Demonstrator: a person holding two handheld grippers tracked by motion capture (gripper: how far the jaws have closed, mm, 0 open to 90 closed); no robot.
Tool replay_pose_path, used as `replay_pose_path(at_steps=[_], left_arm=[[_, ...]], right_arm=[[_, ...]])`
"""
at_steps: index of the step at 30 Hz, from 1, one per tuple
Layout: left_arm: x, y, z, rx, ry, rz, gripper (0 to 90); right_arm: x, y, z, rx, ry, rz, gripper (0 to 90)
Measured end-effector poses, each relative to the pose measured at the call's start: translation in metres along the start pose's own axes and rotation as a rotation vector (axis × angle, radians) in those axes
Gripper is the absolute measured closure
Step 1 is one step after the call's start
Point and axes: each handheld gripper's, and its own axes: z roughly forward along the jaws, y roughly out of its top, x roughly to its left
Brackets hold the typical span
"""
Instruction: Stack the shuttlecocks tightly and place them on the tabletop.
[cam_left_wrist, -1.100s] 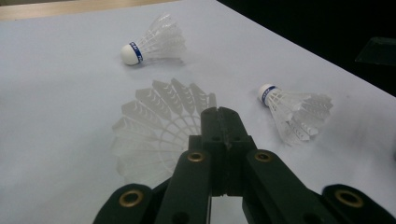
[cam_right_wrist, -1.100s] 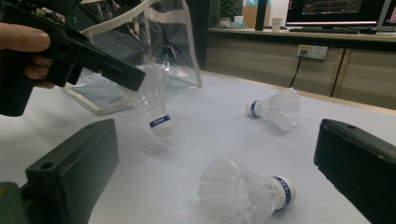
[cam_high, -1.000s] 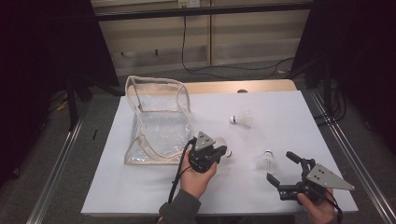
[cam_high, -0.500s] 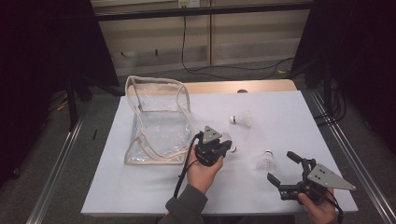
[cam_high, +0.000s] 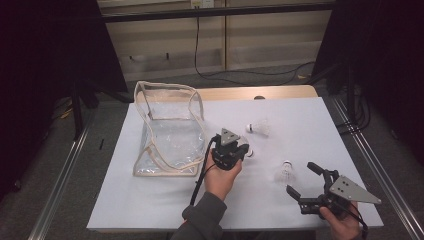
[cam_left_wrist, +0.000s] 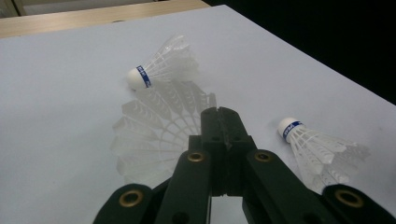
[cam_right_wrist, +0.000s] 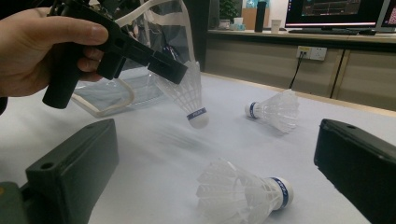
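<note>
Clear bag (cam_high: 167, 135) lying at table's (cam_high: 150, 210) left, mouth facing up-table, likely waiting for shuttlecocks. Left gripper (cam_high: 239, 152) pinching held shuttlecock (cam_right_wrist: 187, 95) by feather skirt, cork hanging down above table; jaws clamping tight. Right gripper view revealing this lift; high view hiding it under gripper body. Far shuttlecock (cam_high: 258, 128) and near shuttlecock (cam_high: 285, 171) lying on sides. Right gripper (cam_high: 304, 181) resting at right, jaws gaping wide, holding nothing.
</note>
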Motion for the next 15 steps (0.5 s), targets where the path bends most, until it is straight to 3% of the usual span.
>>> replay_pose_path(at_steps=[15], left_arm=[[0.006,0.006,0.015,0.001,0.060,0.008,90.0]], right_arm=[[0.000,0.000,0.000,-0.003,0.000,0.002,0.0]])
